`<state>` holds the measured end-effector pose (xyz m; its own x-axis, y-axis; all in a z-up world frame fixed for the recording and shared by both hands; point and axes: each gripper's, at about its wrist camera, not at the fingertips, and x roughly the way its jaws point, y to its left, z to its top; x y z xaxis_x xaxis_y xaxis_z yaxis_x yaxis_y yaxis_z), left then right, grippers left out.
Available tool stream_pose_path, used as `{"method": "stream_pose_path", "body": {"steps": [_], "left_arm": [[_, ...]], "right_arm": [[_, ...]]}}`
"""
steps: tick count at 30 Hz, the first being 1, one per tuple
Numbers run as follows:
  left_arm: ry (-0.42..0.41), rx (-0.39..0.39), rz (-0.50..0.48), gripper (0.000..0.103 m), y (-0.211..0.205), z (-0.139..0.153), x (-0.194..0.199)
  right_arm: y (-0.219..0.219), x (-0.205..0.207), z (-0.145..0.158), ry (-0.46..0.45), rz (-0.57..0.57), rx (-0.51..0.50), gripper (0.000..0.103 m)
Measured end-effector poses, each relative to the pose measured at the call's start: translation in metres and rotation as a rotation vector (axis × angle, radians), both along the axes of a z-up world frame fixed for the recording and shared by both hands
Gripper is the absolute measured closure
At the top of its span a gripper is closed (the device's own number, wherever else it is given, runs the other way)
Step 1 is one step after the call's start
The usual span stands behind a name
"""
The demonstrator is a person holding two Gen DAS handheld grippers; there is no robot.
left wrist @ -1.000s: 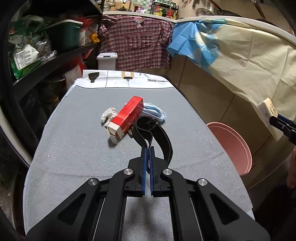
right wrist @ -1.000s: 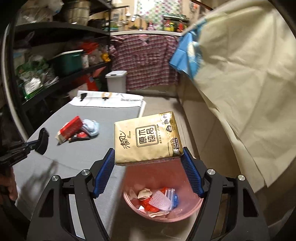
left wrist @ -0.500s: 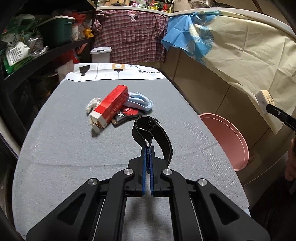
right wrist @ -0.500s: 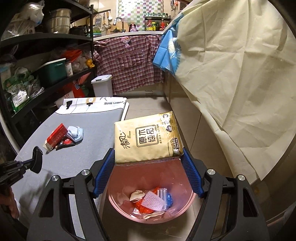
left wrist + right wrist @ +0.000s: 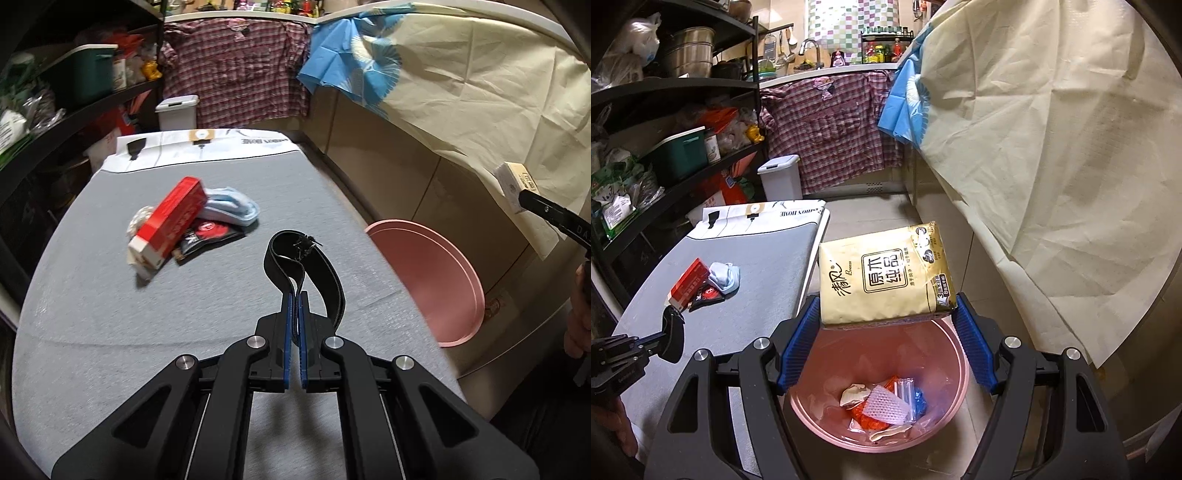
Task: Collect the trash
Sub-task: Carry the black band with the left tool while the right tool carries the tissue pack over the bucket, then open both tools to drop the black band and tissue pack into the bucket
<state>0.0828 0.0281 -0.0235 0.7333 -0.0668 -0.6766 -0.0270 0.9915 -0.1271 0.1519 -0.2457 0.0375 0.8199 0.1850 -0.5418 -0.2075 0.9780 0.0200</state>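
Standing beside the ironing board (image 5: 110, 295), an onlooker would list the following.

Item one: the right gripper (image 5: 886, 328), blue pads spread wide, clamped on the two ends of a tan tissue pack (image 5: 884, 275). The pack hangs tilted directly above the pink bin (image 5: 827, 432), clear of its rim. The same pack shows at the far right of the left wrist view (image 5: 514, 184), pinched in a black finger.

Item two: the pink bin, on the floor just beside the board's edge (image 5: 443, 280). Inside lie a white mesh piece (image 5: 886, 404), orange wrappers, a blue scrap and crumpled paper (all heaped at the bottom).

Item three: the left gripper (image 5: 294, 295), jaws drawn nearly together on a black strap (image 5: 306, 258). The strap loops forward from the pads and hangs above the grey cover, near the board's right-hand edge. From the right wrist view the strap's end (image 5: 673, 334) shows at the lower left.

Item four: a small heap on the board, well apart from both grippers. A red box (image 5: 170, 221) lies slantwise across a crumpled white scrap (image 5: 138, 221); a light blue mask (image 5: 232, 206) sits just behind it; a black and red wrapper (image 5: 207, 238) lies partly under the box.

Item five: a white lidded bin (image 5: 177, 114) beyond the board's far end, before a plaid shirt (image 5: 240, 70).
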Motion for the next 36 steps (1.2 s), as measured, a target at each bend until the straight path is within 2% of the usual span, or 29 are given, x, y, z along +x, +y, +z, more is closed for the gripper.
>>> {"method": "stream_pose_path", "body": {"steps": [17,36], "left_arm": [[-0.012,-0.010,-0.123,0.100,-0.059,0.012,0.049],[0.033,-0.057,-0.223,0.100,-0.100,-0.009,0.110]], "right_arm": [[-0.014,0.019,-0.013,0.063,-0.072,0.015,0.032],[-0.015,0.049,-0.031,0.122,-0.098,0.004,0.032]]}}
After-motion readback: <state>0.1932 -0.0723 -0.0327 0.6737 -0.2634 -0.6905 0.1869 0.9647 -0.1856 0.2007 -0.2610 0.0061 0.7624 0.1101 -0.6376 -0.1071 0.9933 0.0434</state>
